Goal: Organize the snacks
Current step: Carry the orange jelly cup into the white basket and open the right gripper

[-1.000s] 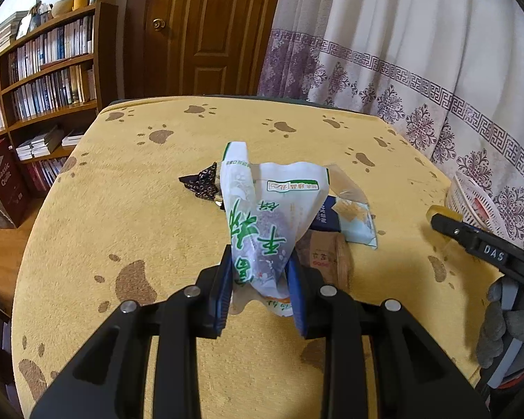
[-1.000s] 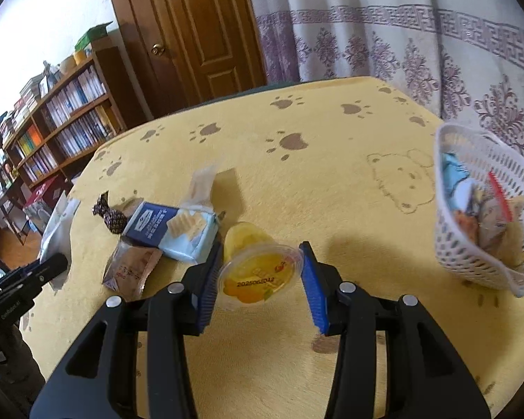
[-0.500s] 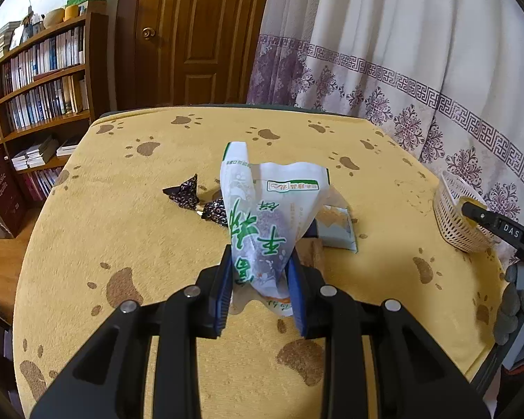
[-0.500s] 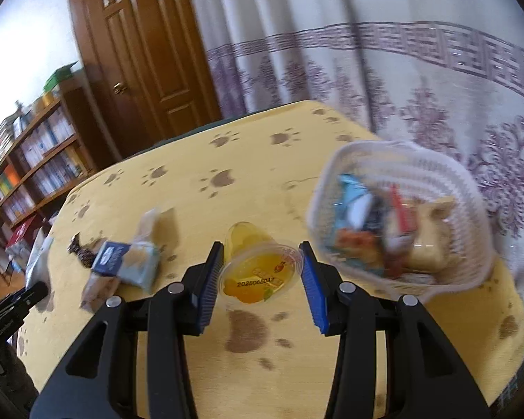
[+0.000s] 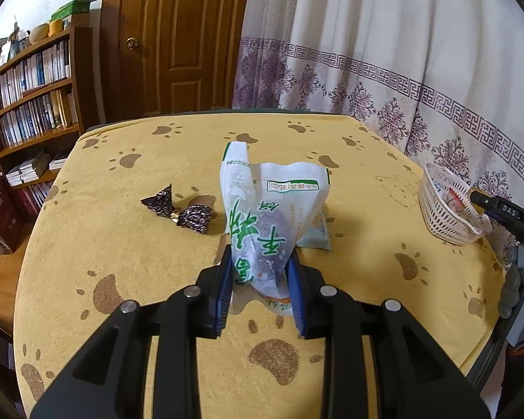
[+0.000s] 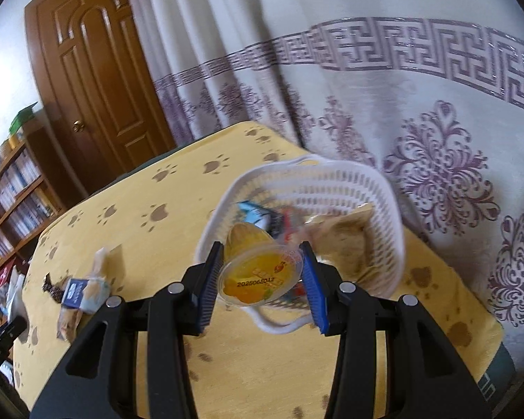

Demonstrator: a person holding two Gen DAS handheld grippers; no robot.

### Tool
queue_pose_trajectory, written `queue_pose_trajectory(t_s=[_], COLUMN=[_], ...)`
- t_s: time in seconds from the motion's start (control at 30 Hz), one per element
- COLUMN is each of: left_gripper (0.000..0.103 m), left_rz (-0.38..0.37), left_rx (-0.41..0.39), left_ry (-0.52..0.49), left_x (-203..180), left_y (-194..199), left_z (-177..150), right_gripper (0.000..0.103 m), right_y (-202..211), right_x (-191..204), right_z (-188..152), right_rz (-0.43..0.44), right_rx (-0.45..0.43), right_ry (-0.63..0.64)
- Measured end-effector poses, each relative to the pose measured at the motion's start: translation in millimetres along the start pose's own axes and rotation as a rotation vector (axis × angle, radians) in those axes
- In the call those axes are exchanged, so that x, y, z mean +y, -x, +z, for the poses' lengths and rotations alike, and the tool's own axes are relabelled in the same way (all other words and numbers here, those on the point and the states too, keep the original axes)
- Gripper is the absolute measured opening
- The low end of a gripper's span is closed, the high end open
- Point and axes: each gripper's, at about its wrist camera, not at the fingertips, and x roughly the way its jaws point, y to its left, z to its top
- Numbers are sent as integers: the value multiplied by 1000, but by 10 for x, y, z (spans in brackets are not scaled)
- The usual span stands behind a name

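My left gripper (image 5: 261,281) is shut on a white snack bag with green print (image 5: 269,223) and holds it upright above the yellow table (image 5: 122,244). My right gripper (image 6: 262,279) is shut on a yellow jelly cup (image 6: 258,269) and holds it over the near rim of the white basket (image 6: 384,209), which holds several snacks. The basket (image 5: 443,209) also shows at the right table edge in the left wrist view, with the right gripper's tip beside it.
A dark wrapped candy (image 5: 181,209) lies left of the bag, and a pale blue packet (image 5: 314,237) lies behind it. The blue cracker packet (image 6: 84,288) and a brown packet (image 6: 66,324) lie at the table's left. Curtain, door and bookshelf surround the table.
My right gripper has carried the jelly cup rightwards to the basket, which now sits right in front of it. My left gripper has kept the bag and drawn back slightly.
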Motion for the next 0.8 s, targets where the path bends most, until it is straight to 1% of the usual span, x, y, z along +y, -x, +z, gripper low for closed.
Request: queue_pose_trajectory(t_s=[0.17, 0.3, 0.57, 0.8], left_gripper=[29, 29, 29, 29], left_rz=[-6, -10, -21, -25], left_rx=[-4, -2, 7, 10], left_ry=[-23, -37, -65, -91], left_x=[-123, -197, -346, -504], left_y=[5, -3, -51, -67], left_z=[34, 41, 64, 82], right_gripper=[45, 46, 47, 47], right_y=[-119, -168, -113, -55], right_x=[-181, -268, -364, -362], right_z=[0, -6, -32, -72], right_rz=[-38, -44, -45, -33], right_rx=[12, 15, -2, -21], right_ry=[-32, -47, -67, -65])
